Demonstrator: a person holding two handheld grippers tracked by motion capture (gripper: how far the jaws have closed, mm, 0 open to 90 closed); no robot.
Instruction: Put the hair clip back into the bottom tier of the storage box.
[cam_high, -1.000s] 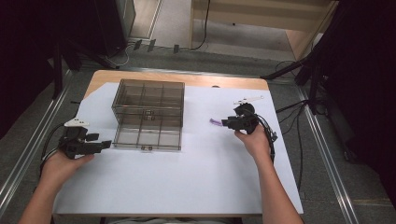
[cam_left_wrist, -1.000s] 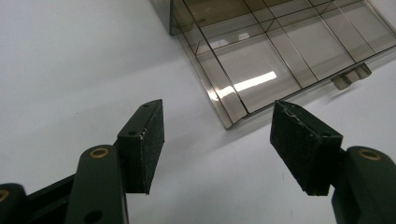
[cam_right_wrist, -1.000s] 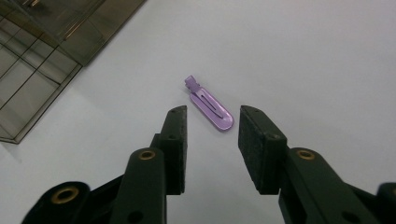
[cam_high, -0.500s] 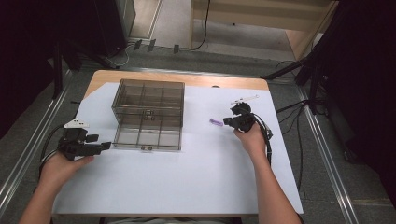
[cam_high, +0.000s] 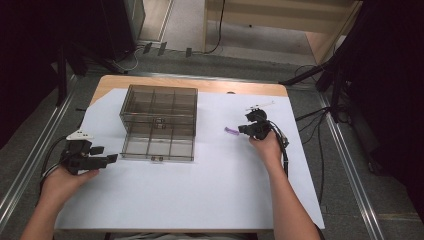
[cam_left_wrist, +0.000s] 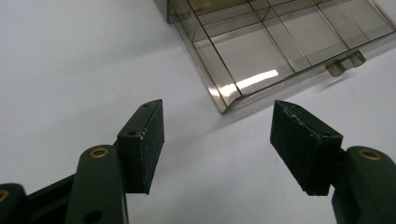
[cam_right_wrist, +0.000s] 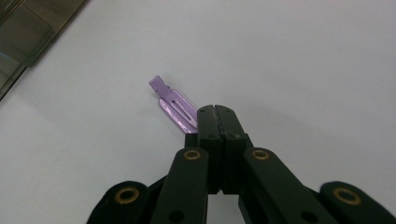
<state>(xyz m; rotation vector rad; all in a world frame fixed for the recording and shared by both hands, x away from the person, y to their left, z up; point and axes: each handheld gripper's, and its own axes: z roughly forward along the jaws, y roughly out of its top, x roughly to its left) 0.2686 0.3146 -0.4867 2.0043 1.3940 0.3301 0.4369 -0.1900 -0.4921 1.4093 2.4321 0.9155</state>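
My right gripper has just been closing and now pinches the purple clip's near end, flat on the bench. Lift straight, slowly. My left gripper gapes beside the box.

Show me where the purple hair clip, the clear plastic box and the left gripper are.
purple hair clip (cam_right_wrist: 173, 105): right gripper view, on its slotted blade.
clear plastic box (cam_high: 159, 101): high view, on its lid.
left gripper (cam_left_wrist: 217, 142): left gripper view, midway between its open jaws.
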